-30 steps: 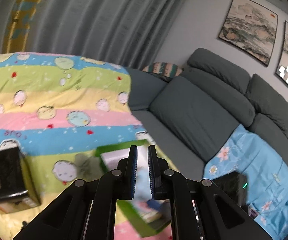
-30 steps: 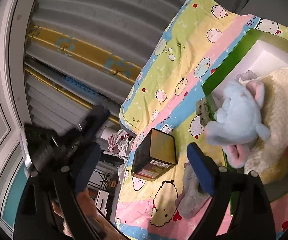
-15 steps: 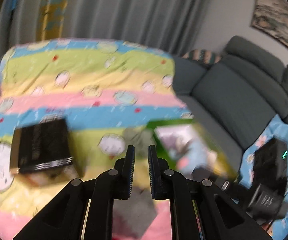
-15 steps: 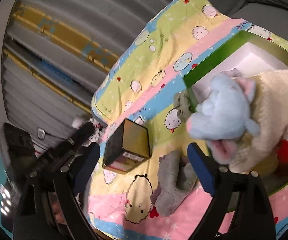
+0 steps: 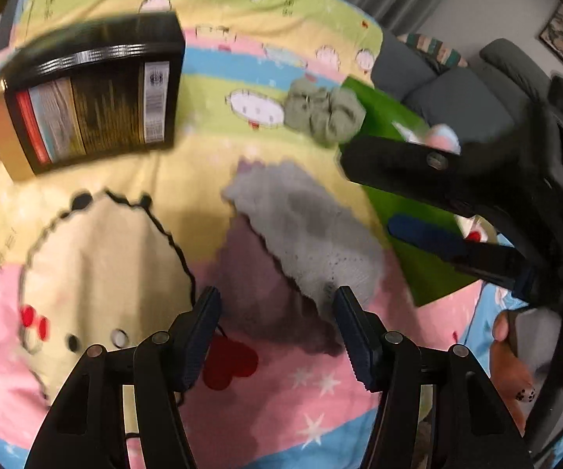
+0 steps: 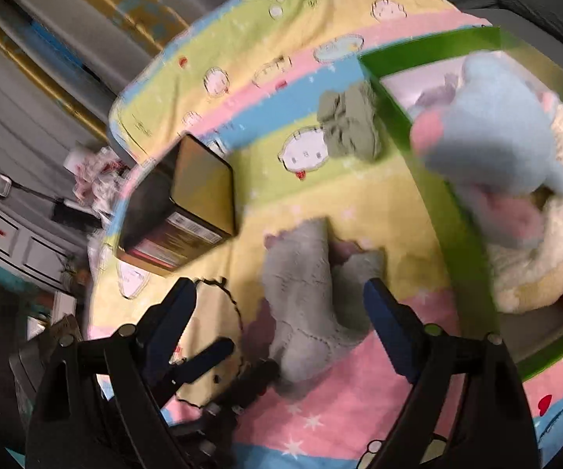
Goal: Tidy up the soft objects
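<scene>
Jaws, left gripper (image 5: 279,326): opening, half spread, nothing gripped; the near end of the grey cloth (image 5: 312,234) lies just ahead of the tips, toward 12 o'clock, not pressed by either pad. Jaws, right gripper (image 6: 279,326): released, spread wide, bracketing the same grey cloth in the right wrist view without touching it.

Striped cartoon blanket (image 5: 105,258): pink, yellow, green and blue bands; carries all items below.

Green box (image 6: 429,172): at 2 o'clock from the right gripper, its wall close beside the grey cloth; holds a cream plush (image 6: 531,273) and, on top, a light-blue plush (image 6: 500,133) with pink patches.

Black and gold tin (image 5: 90,97): at 10 o'clock from the left gripper, well apart from the cloth, tilted in view.

Grey cloth: crumpled, flat on the blanket, between tin and green box.

Olive-green scrunched cloth (image 5: 322,113): at 12 o'clock beyond the grey cloth, touching the green box's corner.

Person's fingertips (image 5: 523,375): at 4 o'clock in the left wrist view, on the right gripper's handle.
</scene>
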`<action>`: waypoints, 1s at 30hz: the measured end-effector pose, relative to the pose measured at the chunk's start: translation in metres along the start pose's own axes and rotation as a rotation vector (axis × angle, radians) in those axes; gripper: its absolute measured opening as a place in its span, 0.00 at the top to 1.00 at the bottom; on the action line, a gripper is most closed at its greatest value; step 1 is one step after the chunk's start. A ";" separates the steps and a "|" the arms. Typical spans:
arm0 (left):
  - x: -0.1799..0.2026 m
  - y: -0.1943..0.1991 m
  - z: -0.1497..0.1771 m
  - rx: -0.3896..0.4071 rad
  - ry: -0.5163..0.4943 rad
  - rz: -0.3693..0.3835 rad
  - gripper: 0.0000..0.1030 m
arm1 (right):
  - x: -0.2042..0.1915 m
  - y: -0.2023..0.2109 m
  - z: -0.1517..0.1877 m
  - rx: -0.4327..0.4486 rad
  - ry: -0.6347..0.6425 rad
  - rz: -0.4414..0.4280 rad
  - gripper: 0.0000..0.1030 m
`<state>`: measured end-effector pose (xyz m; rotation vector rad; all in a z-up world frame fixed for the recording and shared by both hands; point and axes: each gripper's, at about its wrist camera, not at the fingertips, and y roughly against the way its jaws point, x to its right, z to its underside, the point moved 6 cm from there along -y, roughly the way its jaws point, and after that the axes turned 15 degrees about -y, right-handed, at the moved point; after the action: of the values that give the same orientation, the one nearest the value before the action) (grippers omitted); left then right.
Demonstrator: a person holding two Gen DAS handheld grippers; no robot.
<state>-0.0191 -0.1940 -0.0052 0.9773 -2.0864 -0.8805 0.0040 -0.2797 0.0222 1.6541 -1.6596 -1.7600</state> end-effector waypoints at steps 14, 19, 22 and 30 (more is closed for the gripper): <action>0.002 -0.027 -0.018 0.062 0.004 0.062 0.83 | 0.026 -0.038 -0.001 -0.059 -0.018 0.104 0.72; 0.014 -0.012 -0.036 0.123 -0.056 0.060 0.88 | 0.017 -0.024 -0.003 -0.025 -0.028 0.022 0.84; 0.029 0.011 -0.054 0.200 -0.107 0.078 0.89 | 0.007 0.006 -0.010 0.063 -0.028 -0.046 0.84; 0.089 0.049 -0.109 0.355 -0.263 0.168 0.88 | 0.010 0.103 -0.043 0.339 -0.083 -0.152 0.84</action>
<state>0.0033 -0.2743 0.1182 0.8802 -2.5695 -0.5879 -0.0175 -0.3468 0.1091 1.9163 -2.0105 -1.7077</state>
